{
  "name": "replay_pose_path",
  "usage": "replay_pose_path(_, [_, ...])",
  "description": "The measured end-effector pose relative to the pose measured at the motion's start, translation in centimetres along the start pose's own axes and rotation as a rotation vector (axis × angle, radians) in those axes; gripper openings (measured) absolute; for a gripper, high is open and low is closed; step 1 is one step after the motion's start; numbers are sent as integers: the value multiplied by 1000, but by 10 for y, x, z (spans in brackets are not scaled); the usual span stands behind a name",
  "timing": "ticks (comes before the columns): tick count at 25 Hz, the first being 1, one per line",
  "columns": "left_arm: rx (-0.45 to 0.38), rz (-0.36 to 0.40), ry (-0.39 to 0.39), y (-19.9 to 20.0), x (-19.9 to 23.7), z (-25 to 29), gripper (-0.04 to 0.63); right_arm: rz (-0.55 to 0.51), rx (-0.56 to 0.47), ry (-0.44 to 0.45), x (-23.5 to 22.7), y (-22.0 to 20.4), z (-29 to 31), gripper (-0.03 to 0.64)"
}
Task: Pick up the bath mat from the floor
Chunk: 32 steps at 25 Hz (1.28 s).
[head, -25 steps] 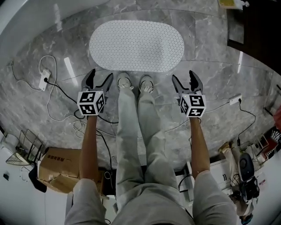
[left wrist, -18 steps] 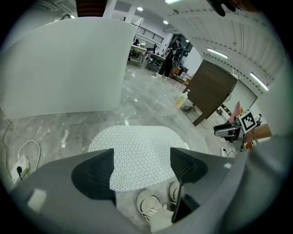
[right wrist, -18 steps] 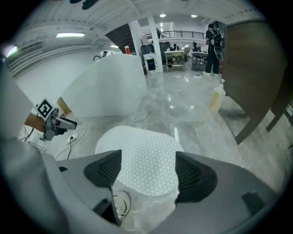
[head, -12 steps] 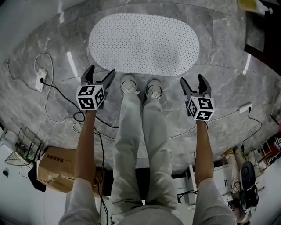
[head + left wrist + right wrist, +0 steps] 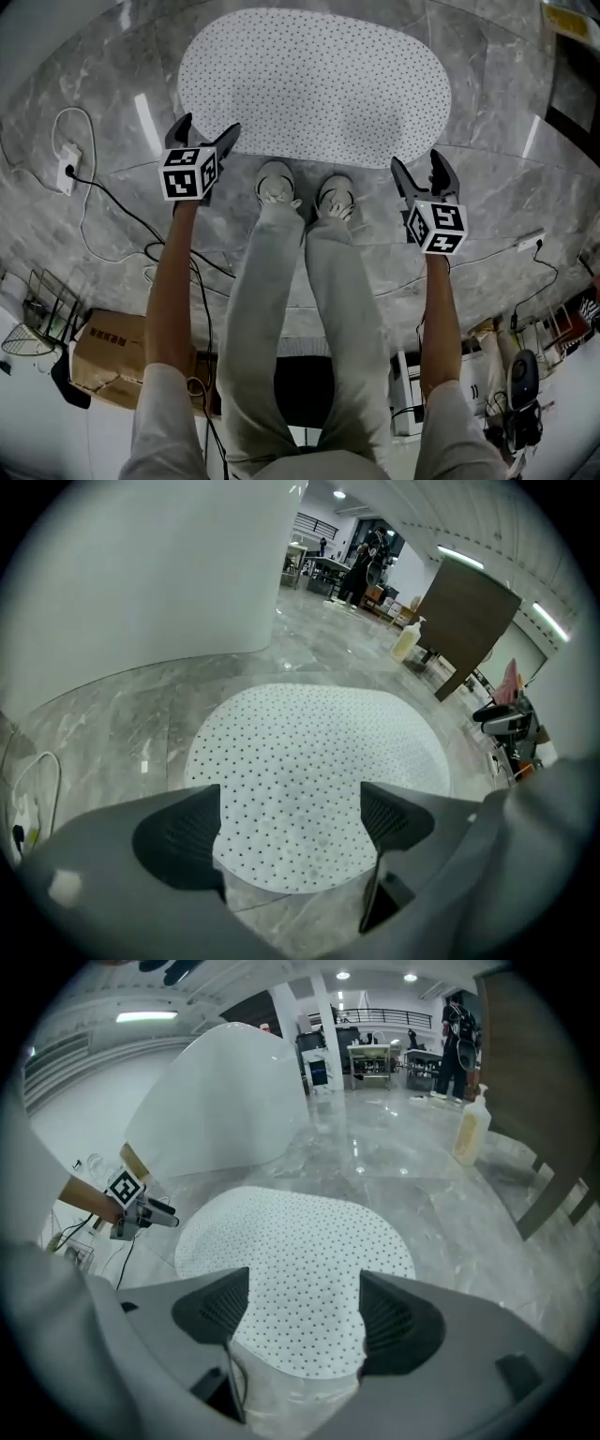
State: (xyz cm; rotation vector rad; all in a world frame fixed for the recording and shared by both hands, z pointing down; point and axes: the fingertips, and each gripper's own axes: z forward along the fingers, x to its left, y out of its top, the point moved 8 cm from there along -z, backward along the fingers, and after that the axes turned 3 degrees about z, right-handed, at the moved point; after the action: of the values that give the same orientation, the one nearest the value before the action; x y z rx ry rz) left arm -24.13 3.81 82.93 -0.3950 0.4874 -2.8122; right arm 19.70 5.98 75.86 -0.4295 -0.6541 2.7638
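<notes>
A white oval bath mat (image 5: 314,84) dotted with small holes lies flat on the grey marble floor (image 5: 487,178), just beyond the person's shoes (image 5: 305,190). It also fills the middle of the left gripper view, bath mat (image 5: 319,780), and of the right gripper view, bath mat (image 5: 300,1269). My left gripper (image 5: 203,134) hovers over the mat's near left corner, its jaws opening with nothing between them. My right gripper (image 5: 422,168) hangs above the floor just short of the mat's near right edge, open and empty.
White and black cables (image 5: 103,187) and a power strip (image 5: 67,173) lie on the floor at the left. A cardboard box (image 5: 103,361) and wire racks sit behind the person. A soap bottle (image 5: 467,1129) and a dark cabinet (image 5: 534,1082) stand at the right. A curved white tub wall (image 5: 141,574) rises behind the mat.
Both grippers have moved forward towards the mat, the left one reaching its near left corner. The left jaws have spread wider.
</notes>
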Motion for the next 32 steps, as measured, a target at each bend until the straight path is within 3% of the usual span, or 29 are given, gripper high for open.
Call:
replay_pose_path(4, [15,-2,62,-15,27,28,457,-27,13,7,-7,-9,25,334])
replay_pose_path(9, [54,52,112,-28,51,57,518,-46,31,12,-16,-21,47,334])
replay_pose_path(13, [72,46,158,-32,69,75,560,-44,33,4,-21,-25,59,334])
replay_pose_path(18, [84,33,117,-33,75,85,569,-52,29,3,-24,-23,66,334])
replay_pose_path(32, [127,35,154,-29,64,83,536,-42,32,10,-9,-19,67,333])
